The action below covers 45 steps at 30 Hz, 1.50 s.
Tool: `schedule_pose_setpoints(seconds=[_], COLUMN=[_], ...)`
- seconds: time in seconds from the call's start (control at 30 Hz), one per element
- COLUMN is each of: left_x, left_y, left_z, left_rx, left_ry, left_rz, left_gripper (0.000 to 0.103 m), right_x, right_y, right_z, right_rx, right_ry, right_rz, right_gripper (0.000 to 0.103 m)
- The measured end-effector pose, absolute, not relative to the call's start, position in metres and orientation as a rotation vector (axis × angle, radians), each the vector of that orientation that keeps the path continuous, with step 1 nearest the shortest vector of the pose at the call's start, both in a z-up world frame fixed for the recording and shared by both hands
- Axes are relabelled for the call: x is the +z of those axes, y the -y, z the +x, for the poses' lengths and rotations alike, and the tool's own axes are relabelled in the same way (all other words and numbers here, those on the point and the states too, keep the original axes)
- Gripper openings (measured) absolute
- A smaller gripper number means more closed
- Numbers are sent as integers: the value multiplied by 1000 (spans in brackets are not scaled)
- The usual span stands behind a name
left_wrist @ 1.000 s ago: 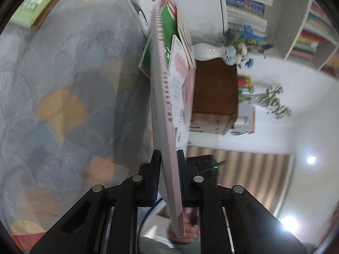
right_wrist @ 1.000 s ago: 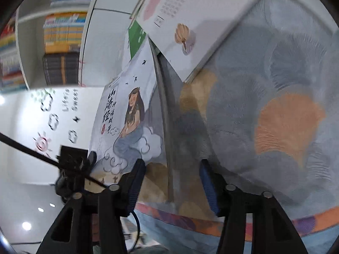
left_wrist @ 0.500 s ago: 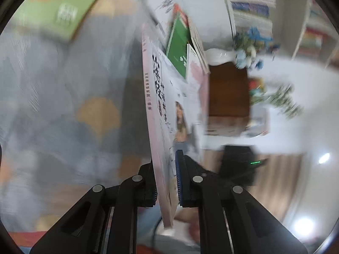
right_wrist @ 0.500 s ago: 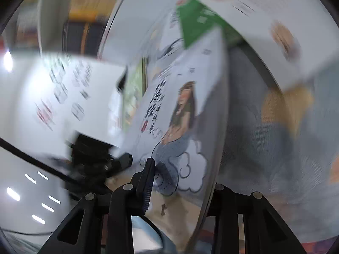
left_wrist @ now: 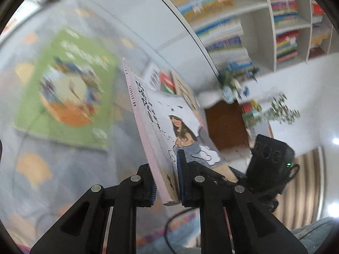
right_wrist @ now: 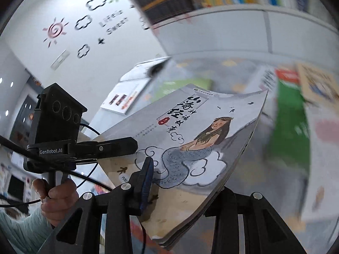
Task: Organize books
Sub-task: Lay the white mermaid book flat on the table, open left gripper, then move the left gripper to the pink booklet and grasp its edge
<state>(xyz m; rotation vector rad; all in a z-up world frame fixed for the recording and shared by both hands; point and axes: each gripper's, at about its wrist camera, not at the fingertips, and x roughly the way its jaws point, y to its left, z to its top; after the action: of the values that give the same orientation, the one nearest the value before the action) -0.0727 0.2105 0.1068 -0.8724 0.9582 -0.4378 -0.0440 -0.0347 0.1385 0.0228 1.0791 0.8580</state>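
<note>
Currently both grippers are on one book, the mermaid book (left_wrist: 169, 127), lifted clear of the patterned rug (left_wrist: 63, 180).

L gripper (left_wrist: 166, 182): jaws clenched on the book's lower spine corner; pink spine sits between the blue pads, cover w/ the mermaid drawing faces right in the left wrist view. Book tilts, top leaning away to the left.

R gripper (right_wrist: 182, 186): left finger pad (right_wrist: 146, 182) lies on the front cover near the cloud drawing; the other finger is behind the page block, mostly hidden. Looks like a grasp on the book's bottom edge, pages fanning slightly at the free corner.

In the right wrist view the L gripper unit (right_wrist: 57, 131) is visible, its arm reaching to the book's far edge, w/ the person's hand (right_wrist: 57, 194) round the handle, light sleeve below.

Surroundings (blurred):
- green book (left_wrist: 65, 99) flat on the rug, left of the held book.
- more books (right_wrist: 296, 116) lying on the rug beyond, incl. a green cover, overlapping each other.
- bookshelf (left_wrist: 243, 21) w/ stacked colourful spines behind.
- white vase w/ flowers (left_wrist: 231, 84) on a brown cabinet (left_wrist: 224, 124).
- wall decals (right_wrist: 84, 23): sun, clouds, lettering.
</note>
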Motion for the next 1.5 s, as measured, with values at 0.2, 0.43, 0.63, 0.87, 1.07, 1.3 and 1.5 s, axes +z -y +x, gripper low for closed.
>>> schedule_pose_setpoints(seconds=[0.2, 0.43, 0.63, 0.87, 1.07, 1.3, 1.5], left_x=[87, 47, 25, 19, 23, 48, 78], left_y=[-250, -287, -295, -293, -308, -305, -235], left_z=[-44, -27, -33, -41, -52, -73, -51], left_rx=[-276, -174, -107, -60, 33, 130, -104], left_ry=[-970, -1003, -1049, -1058, -1031, -1023, -1051], left_rz=[-786, -845, -827, -811, -829, -719, -619], left_gripper=[13, 14, 15, 15, 17, 18, 31], right_x=[104, 64, 35, 36, 34, 36, 43], right_y=[-39, -75, -94, -117, -123, -74, 37], right_z=[-1, 34, 38, 22, 23, 2, -26], right_rx=[943, 924, 879, 875, 882, 879, 744], right_ry=[-1190, -1289, -1330, -1246, -1294, -1350, -1386], right_rz=[-44, -22, -183, -356, -298, -221, -25], right_gripper=[38, 39, 41, 45, 51, 53, 53])
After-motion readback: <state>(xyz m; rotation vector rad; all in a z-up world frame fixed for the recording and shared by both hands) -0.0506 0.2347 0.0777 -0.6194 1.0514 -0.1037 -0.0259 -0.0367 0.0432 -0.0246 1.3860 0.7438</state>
